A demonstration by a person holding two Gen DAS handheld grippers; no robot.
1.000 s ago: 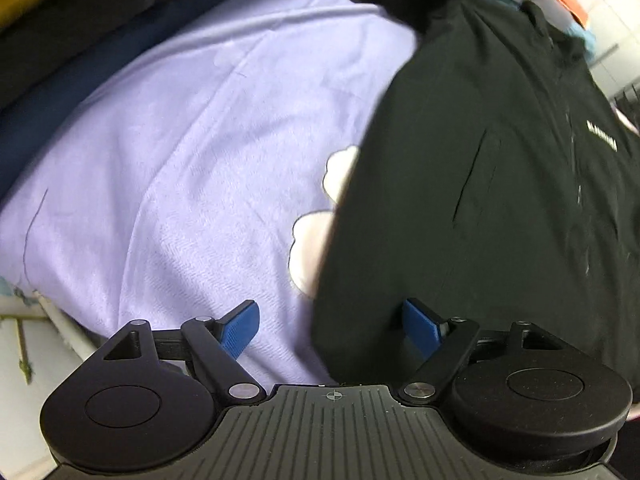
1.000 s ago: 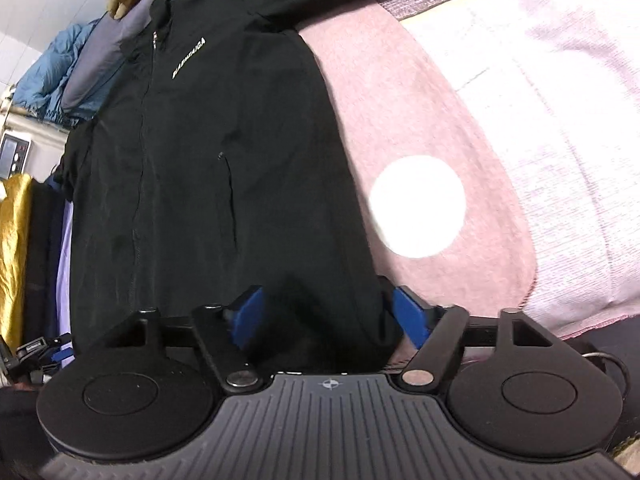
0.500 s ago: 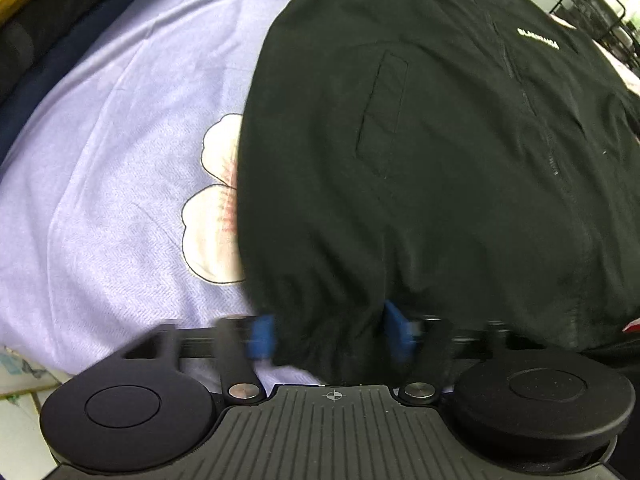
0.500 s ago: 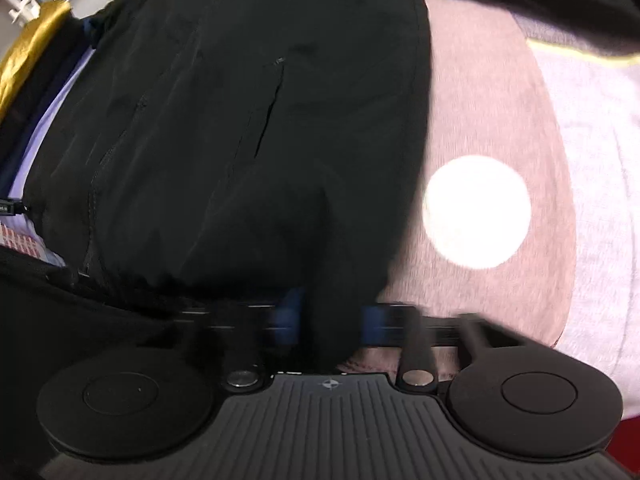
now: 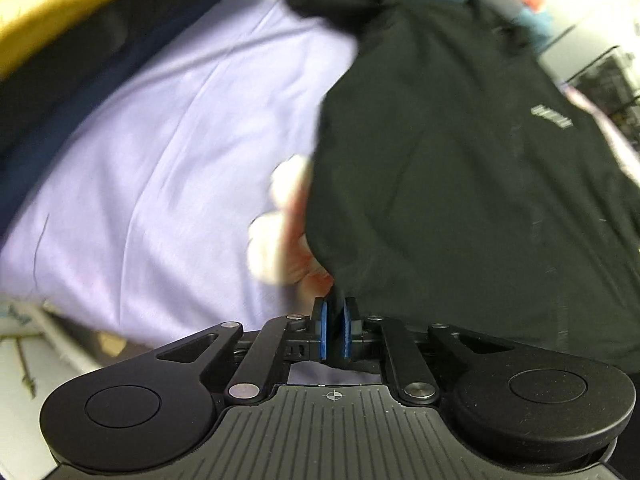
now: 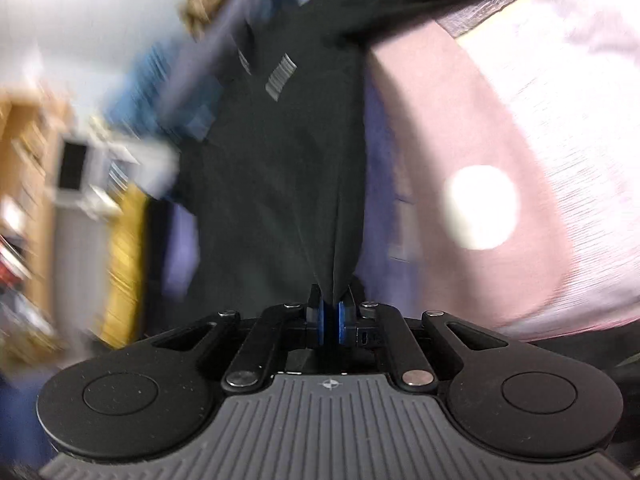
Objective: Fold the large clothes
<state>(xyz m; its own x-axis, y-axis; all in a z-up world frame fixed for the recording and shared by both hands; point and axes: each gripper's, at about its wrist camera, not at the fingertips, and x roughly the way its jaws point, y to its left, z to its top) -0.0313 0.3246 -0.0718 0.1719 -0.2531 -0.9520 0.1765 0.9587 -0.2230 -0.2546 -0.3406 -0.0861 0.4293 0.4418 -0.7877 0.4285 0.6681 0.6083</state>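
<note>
A black jacket [image 5: 460, 184] with a small white logo on the chest lies spread over a bed. In the left wrist view its hem corner is pinched between the blue pads of my left gripper [image 5: 335, 332], whose jaws are closing on the cloth. The right wrist view shows the same black jacket [image 6: 288, 168] drawn up into a taut fold that runs into my right gripper [image 6: 330, 322], which is shut on the hem. Both views are blurred by motion.
Under the jacket lie a lilac sheet [image 5: 152, 152] with a white flower print [image 5: 276, 216] and a pink blanket [image 6: 500, 128] with a white dot. Dark and mustard clothes [image 5: 60, 4] pile at the far left. Shelves and a blue garment [image 6: 136, 96] stand beyond the bed.
Both grippers went from open around the jacket's hem to closed on it. The hem corners have lifted off the bed and the cloth now hangs in taut folds.
</note>
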